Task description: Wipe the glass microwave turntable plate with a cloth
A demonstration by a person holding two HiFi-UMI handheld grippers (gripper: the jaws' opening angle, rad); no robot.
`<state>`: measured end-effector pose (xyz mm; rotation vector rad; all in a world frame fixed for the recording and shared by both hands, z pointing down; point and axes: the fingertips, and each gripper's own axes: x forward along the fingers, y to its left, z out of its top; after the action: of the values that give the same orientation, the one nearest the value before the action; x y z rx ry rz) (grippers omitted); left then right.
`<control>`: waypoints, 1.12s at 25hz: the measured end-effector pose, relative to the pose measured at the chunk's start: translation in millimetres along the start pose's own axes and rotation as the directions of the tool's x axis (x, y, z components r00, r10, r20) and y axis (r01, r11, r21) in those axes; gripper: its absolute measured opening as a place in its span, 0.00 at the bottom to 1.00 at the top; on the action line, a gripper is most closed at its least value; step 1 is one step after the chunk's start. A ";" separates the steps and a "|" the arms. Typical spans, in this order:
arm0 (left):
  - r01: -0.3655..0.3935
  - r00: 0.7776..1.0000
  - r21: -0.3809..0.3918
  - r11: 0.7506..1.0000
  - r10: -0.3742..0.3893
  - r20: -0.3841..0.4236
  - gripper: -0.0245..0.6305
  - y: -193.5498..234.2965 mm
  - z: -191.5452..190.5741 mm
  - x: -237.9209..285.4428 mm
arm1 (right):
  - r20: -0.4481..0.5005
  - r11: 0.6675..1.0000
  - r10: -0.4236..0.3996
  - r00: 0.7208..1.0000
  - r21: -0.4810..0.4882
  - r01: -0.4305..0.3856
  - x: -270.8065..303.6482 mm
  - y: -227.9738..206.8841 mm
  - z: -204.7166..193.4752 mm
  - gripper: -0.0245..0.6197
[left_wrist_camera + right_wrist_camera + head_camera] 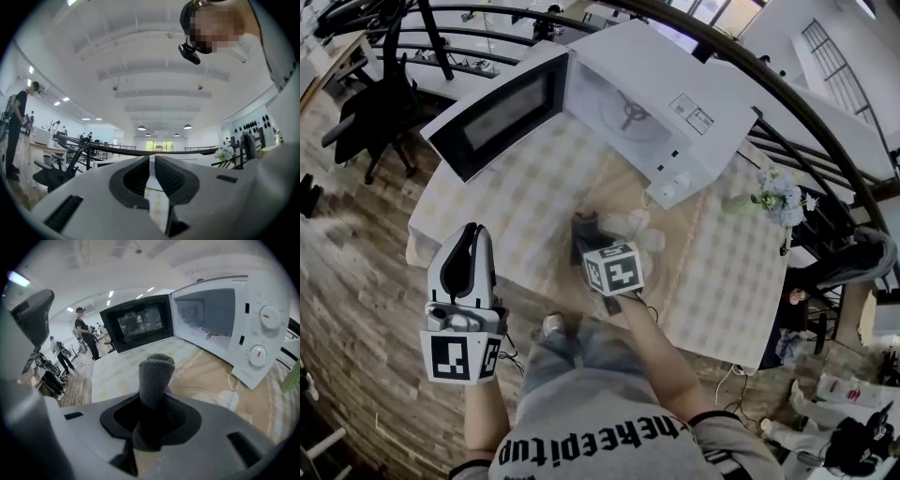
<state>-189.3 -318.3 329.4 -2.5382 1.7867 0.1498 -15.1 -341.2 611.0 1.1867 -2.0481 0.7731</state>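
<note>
Grey knitted cloth, rolled into an upright column, is clamped between the jaws of the right gripper; its rounded top rises above the jaws. In the head view the right gripper is over the middle of the tabletop, which is covered by a pale checked tablecloth with a beige centre. The cloth points toward the white box-shaped microwave oven.

The black-framed microwave door stands swung fully open to the left. The lit cavity shows only the three-armed roller ring on its floor.

The clear glass turntable plate appears only as pale glints on the beige cloth, in front of the microwave and just beyond the grey cloth. In the right gripper view the plate lies below the two control knobs, and its outline cannot be traced with certainty.

The left gripper is held off the near left edge of the tabletop, well apart from the plate. Its jaws are nearly together with only a thin slit between them, and they hold nothing.

A spray of pale artificial flowers stands at the tabletop's right side.
</note>
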 end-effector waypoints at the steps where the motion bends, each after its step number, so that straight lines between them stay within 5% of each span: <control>1: -0.014 1.000 0.002 1.000 0.014 -0.004 0.09 3.2 -0.9 -2.3 | -0.025 1.000 -0.002 1.000 -0.011 0.002 8.4 2.2 -2.4 0.21; 9: -0.089 0.996 0.017 0.996 0.090 -0.025 0.09 11.8 -4.6 -9.2 | -0.094 0.993 0.017 0.995 -0.114 -0.027 36.9 7.6 -15.7 0.21; 28: -0.060 0.998 0.032 0.998 0.061 -0.023 0.09 -21.0 -2.0 6.0 | -0.063 0.978 -0.197 0.978 0.055 0.200 -11.2 -151.9 -36.3 0.20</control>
<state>-167.4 -316.9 330.2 -2.4768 1.8605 0.0932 133.1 -371.9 650.8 1.3639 -1.8371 0.7682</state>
